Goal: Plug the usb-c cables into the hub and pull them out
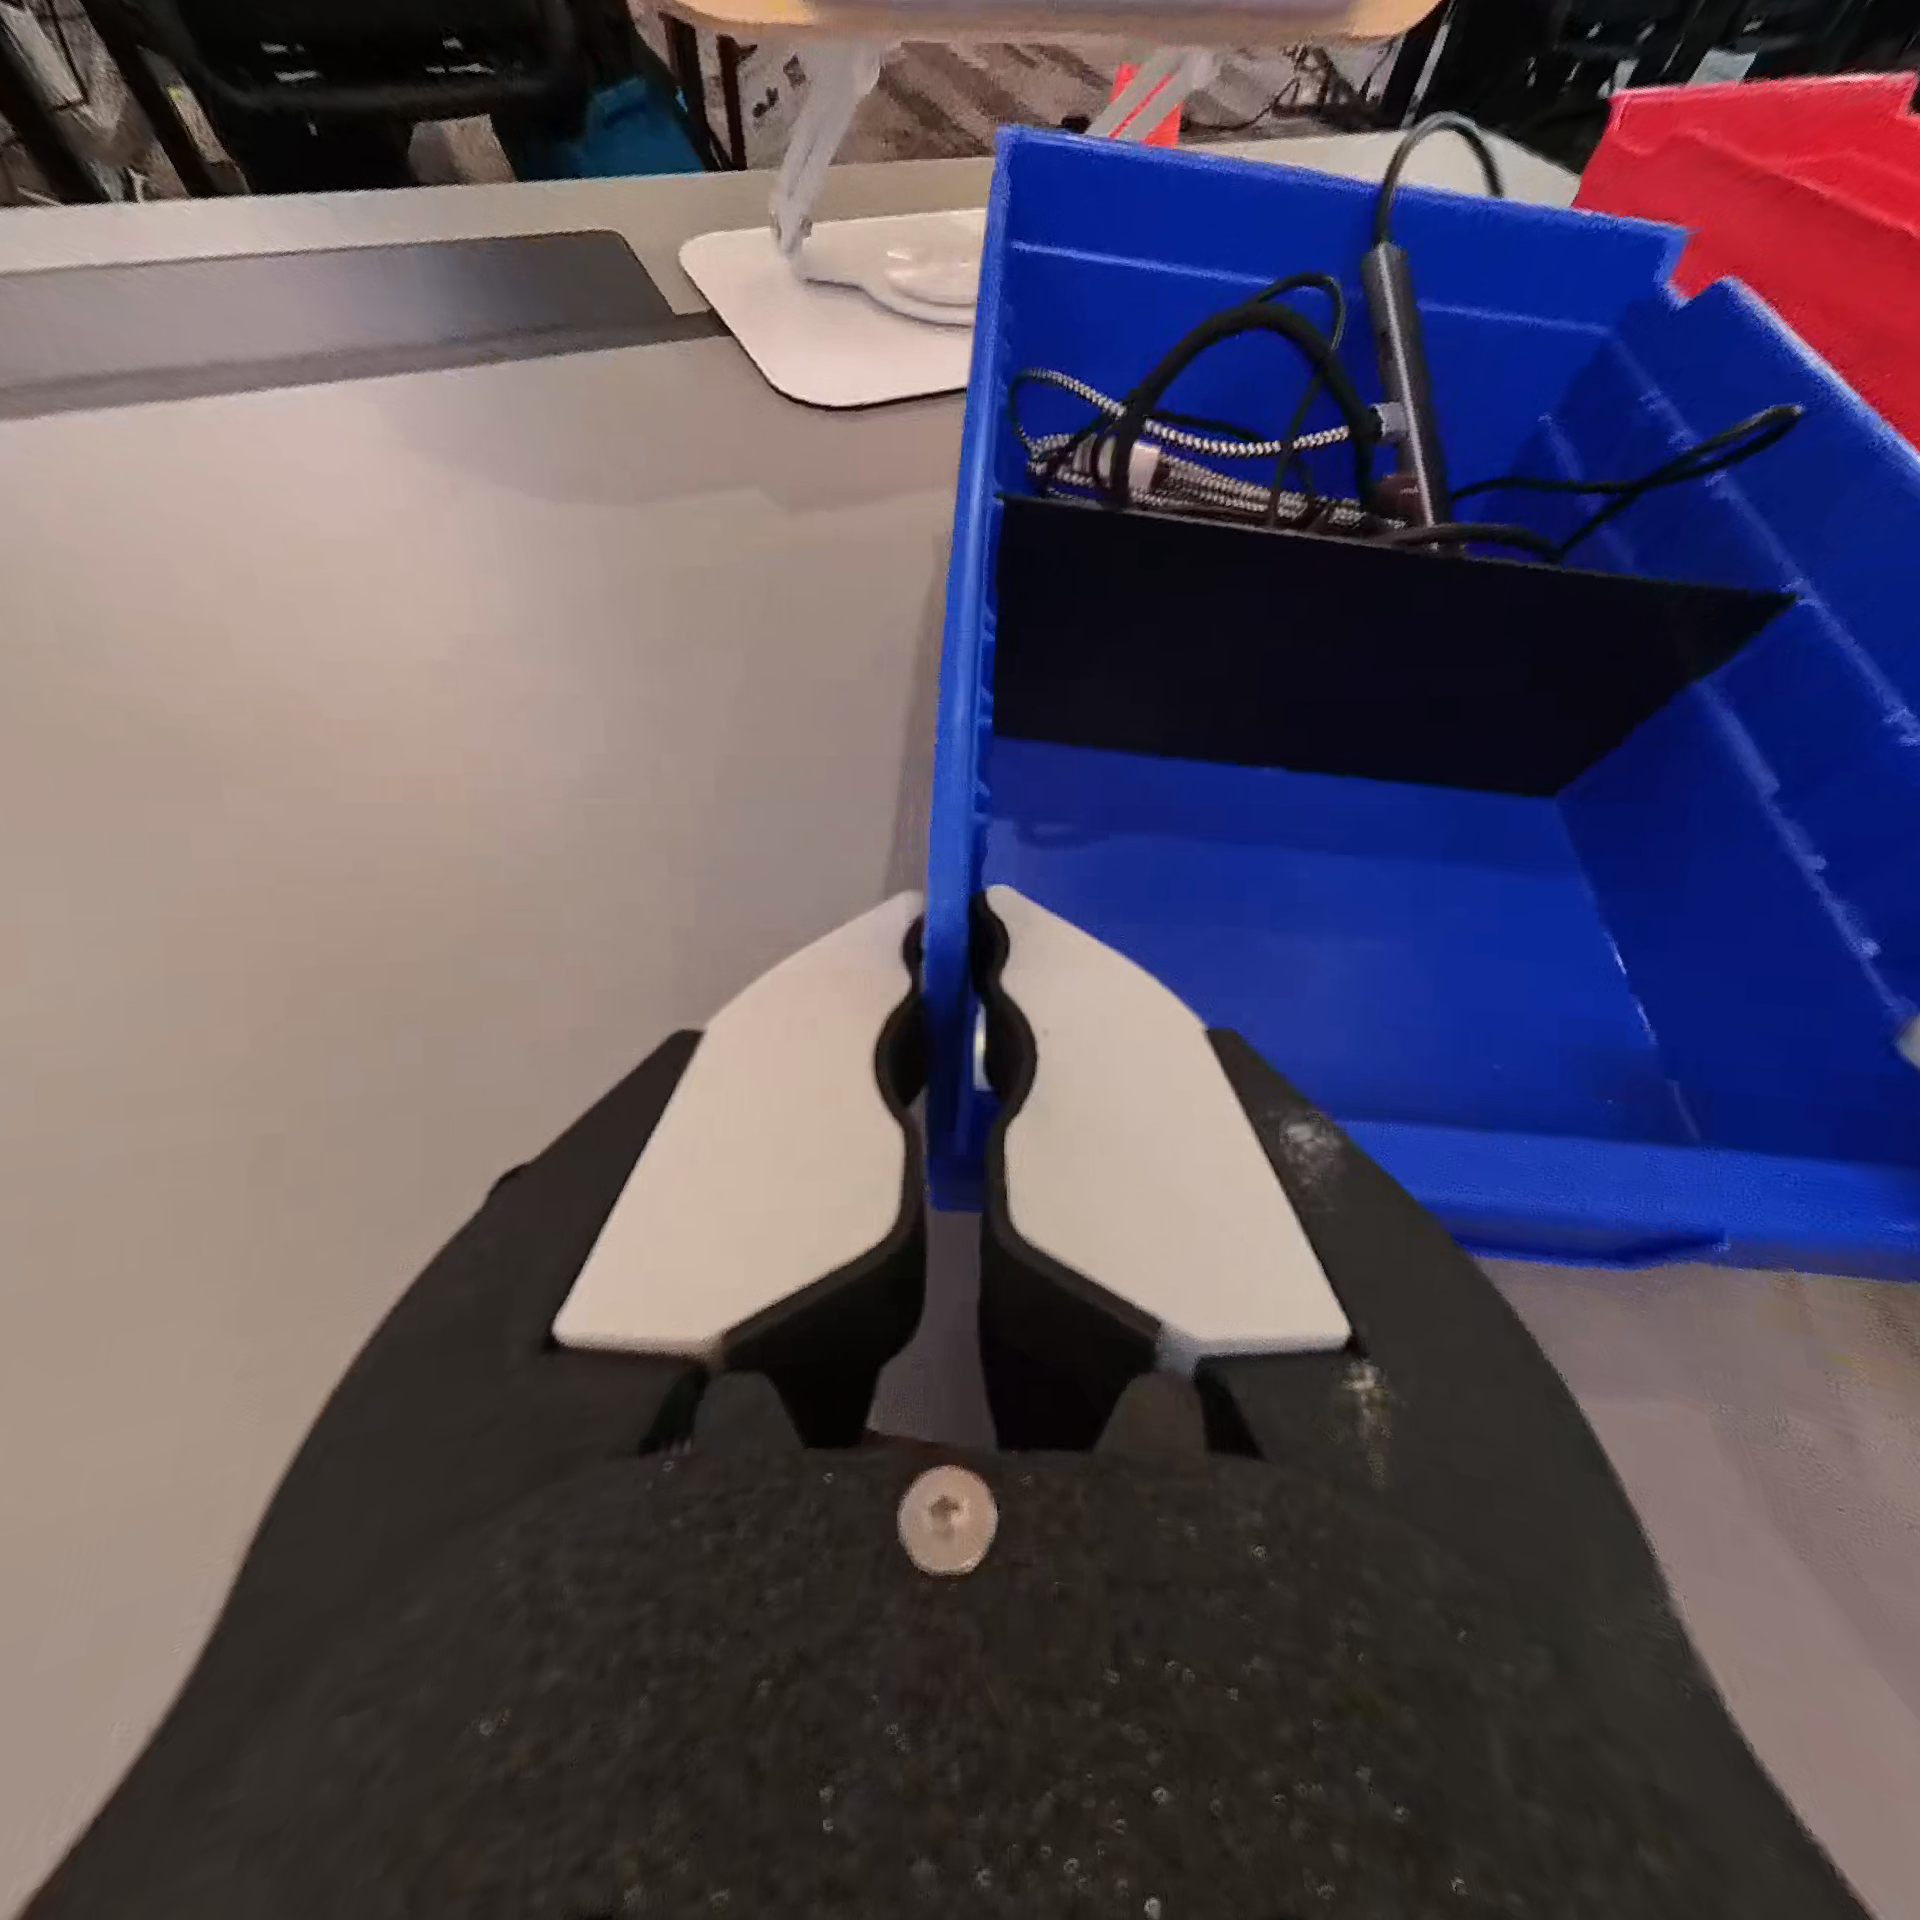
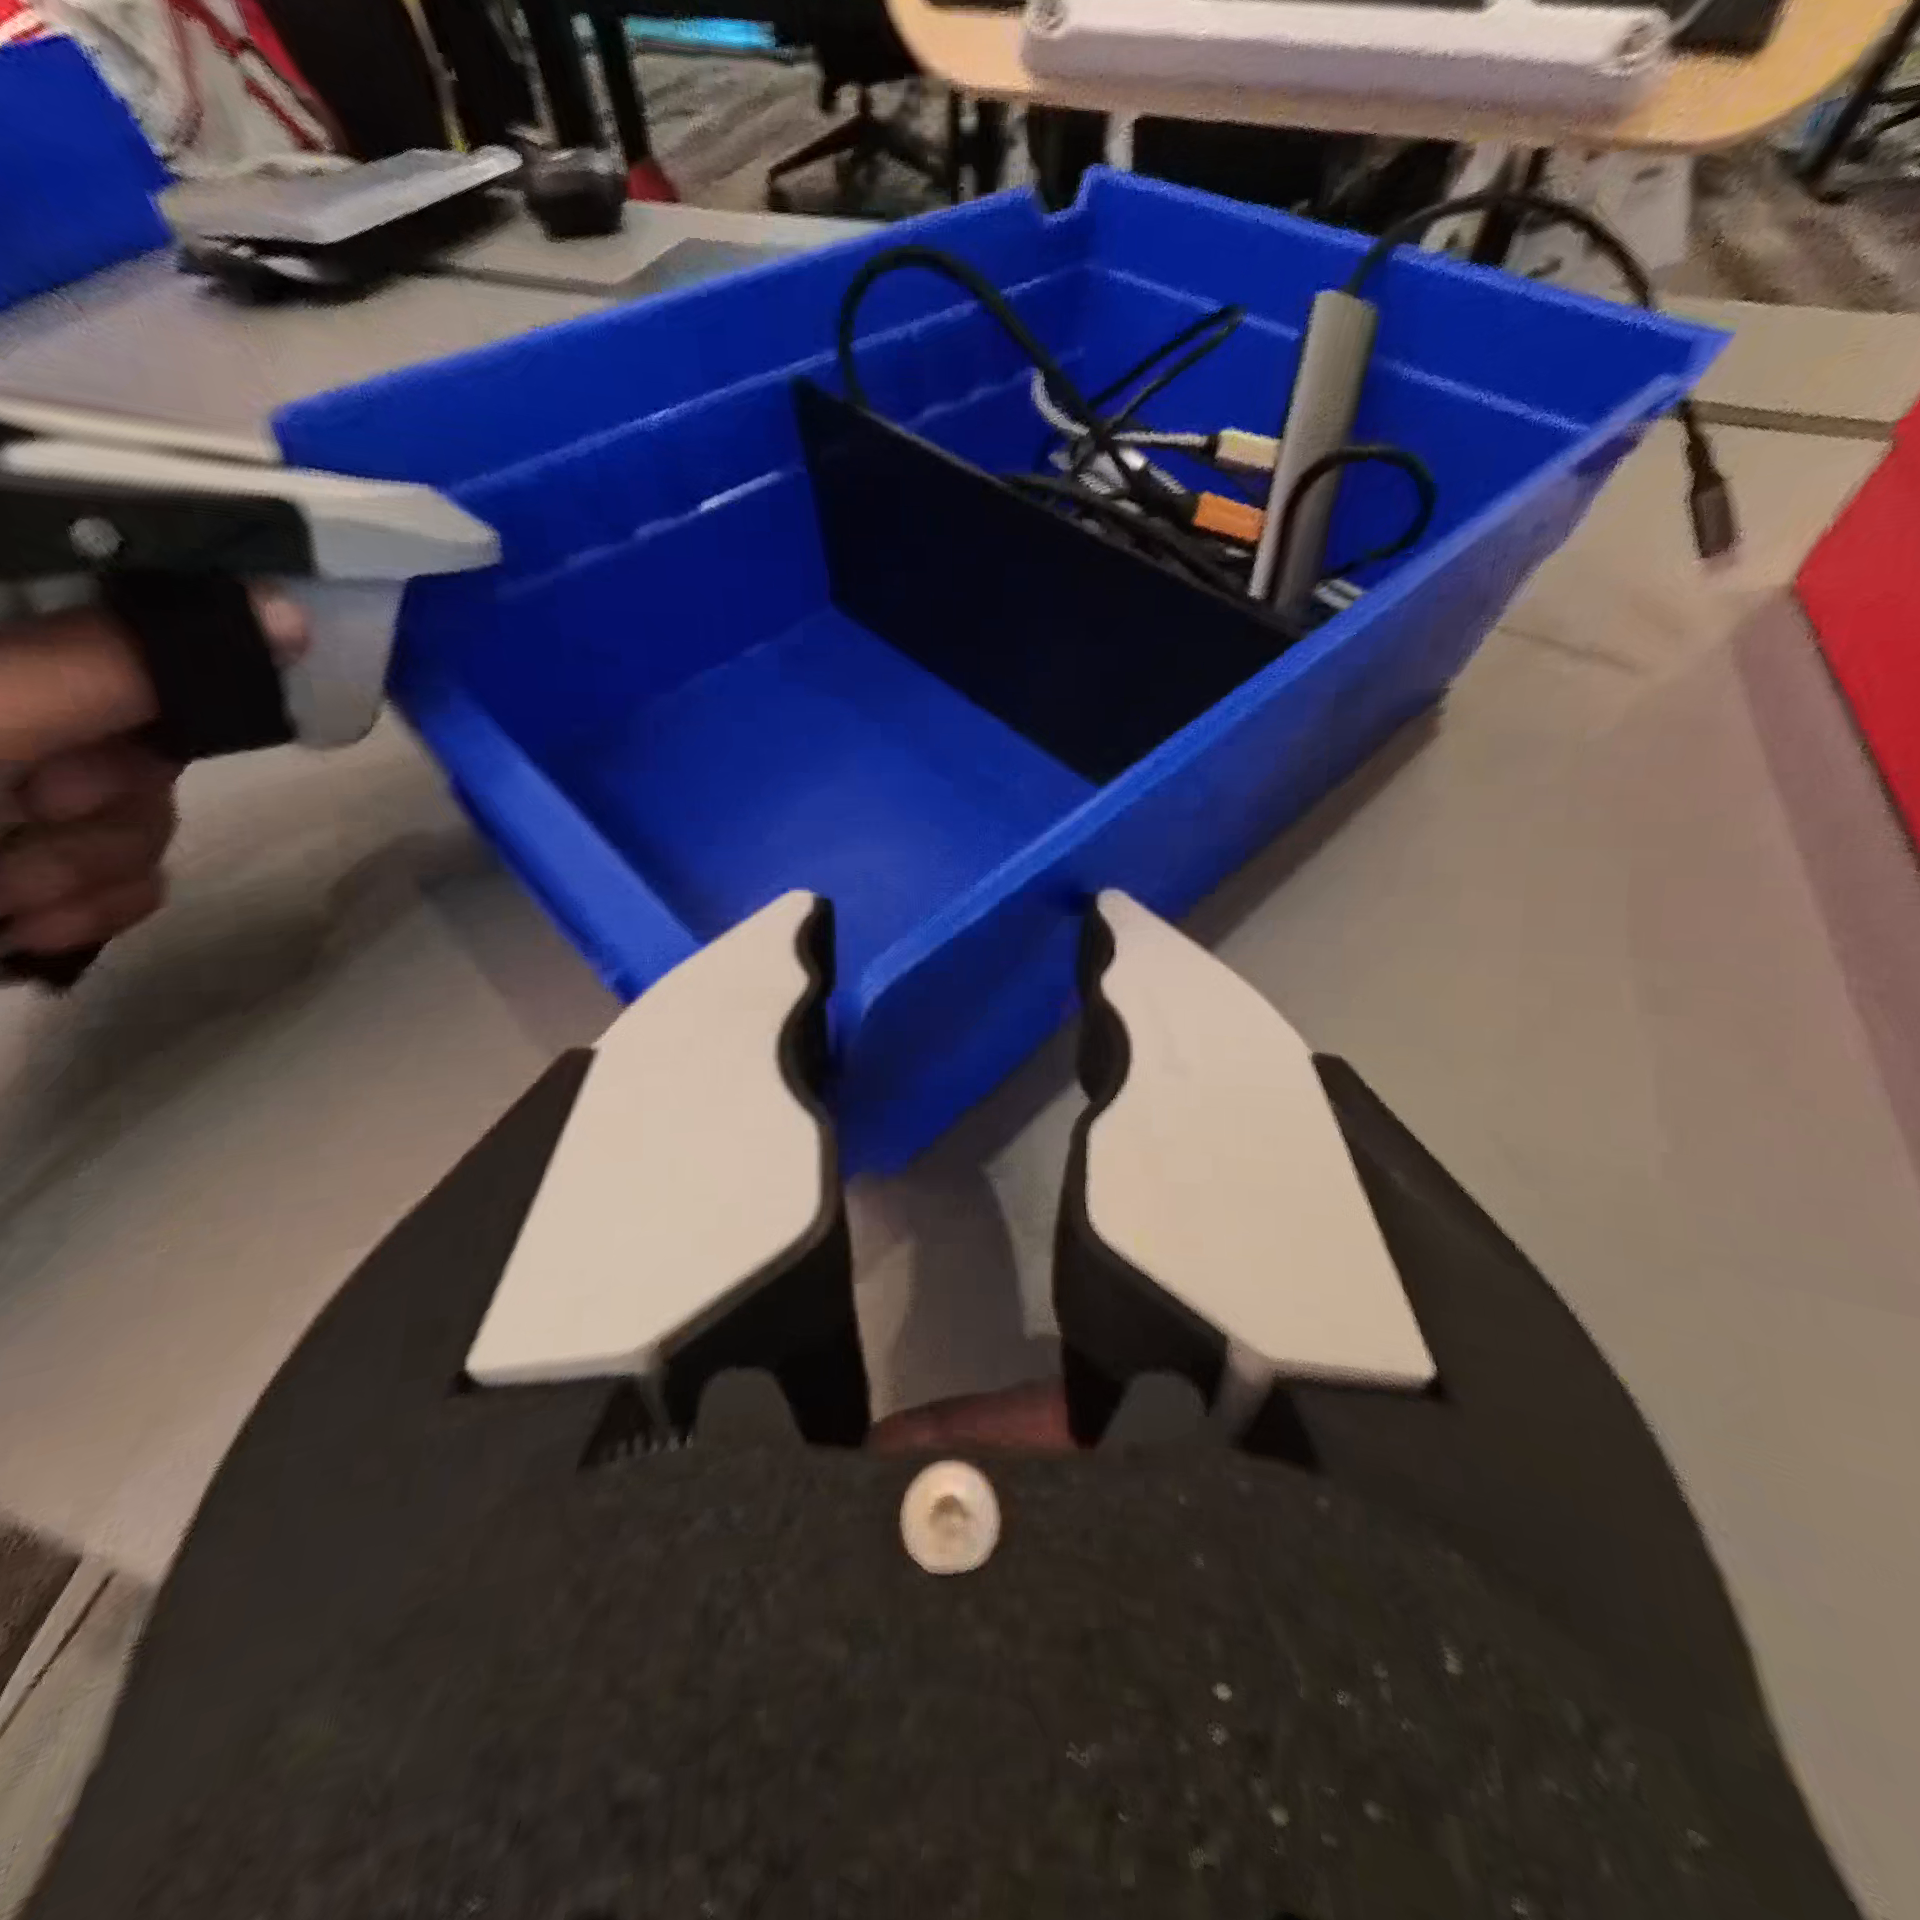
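A blue bin (image 1: 1351, 935) (image 2: 831, 769) stands on the grey table, split by a black divider (image 1: 1351, 665) (image 2: 1039, 623). The far compartment holds a grey hub (image 1: 1403, 343) (image 2: 1309, 436) leaning upright and a tangle of black and braided usb-c cables (image 1: 1195, 447) (image 2: 1143, 457). The near compartment is bare. My left gripper (image 1: 951, 935) is shut on the bin's left wall near its front corner; it also shows in the right wrist view (image 2: 416, 561). My right gripper (image 2: 956, 925) is open, its fingers on either side of the bin's near right corner, not touching it.
A red bin (image 1: 1787, 208) (image 2: 1870, 644) sits right of the blue one. A white stand base (image 1: 831, 312) lies at the table's back. One cable end (image 2: 1709, 509) hangs outside the bin's far right wall. A grey device (image 2: 332, 208) and another blue bin (image 2: 62, 156) are far left. Across from one pair of fingers to the other is roughly 20 cm.
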`<state>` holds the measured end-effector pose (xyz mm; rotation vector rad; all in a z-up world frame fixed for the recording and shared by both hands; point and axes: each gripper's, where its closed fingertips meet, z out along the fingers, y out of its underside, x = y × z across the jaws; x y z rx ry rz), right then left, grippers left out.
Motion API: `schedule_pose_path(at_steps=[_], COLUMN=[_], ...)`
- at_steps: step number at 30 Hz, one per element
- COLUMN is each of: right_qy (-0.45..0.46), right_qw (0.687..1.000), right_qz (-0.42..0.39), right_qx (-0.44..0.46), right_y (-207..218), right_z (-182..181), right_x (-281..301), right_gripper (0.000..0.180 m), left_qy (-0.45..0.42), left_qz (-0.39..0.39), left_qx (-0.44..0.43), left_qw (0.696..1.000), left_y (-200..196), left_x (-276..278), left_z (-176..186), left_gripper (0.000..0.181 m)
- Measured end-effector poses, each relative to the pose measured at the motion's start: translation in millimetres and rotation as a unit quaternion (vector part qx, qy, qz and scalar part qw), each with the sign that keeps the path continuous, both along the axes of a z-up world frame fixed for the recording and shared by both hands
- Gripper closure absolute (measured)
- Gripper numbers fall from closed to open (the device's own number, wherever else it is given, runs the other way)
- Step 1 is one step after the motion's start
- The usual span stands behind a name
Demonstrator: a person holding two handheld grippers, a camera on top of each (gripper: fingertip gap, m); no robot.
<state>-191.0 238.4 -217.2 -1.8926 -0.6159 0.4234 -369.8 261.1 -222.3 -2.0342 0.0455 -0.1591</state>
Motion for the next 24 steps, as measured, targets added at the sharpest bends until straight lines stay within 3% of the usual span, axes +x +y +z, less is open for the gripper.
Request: schedule_pose_path(at_steps=[6, 13, 18, 21, 24], right_qy=[-0.002, 0.003, -0.035, -0.049, -0.044], right_qw=[0.997, 0.999, 0.998, 0.998, 0.996], right_qz=[-0.076, -0.004, 0.014, 0.025, 0.046], right_qx=[-0.015, 0.052, 0.050, 0.030, 0.056], right_y=[22, 1, 9, 8, 1], right_z=[13, 47, 32, 12, 7], right_x=[-6, -128, -184, -193, -197], right_gripper=[0.163, 0.166, 0.172, 0.173, 0.169], left_qy=[0.067, 0.084, 0.080, 0.060, 0.027], left_qz=[-0.009, 0.131, 0.185, 0.185, 0.189], left_qx=[0.054, 0.092, 0.061, 0.020, 0.030], left_qw=[0.996, 0.983, 0.978, 0.981, 0.981], left_y=[-23, -82, -101, -104, -106], left_x=[-10, -129, -178, -188, -192], left_z=[26, 62, 39, 10, 3], left_gripper=[0.178, 0.179, 0.178, 0.178, 0.178])
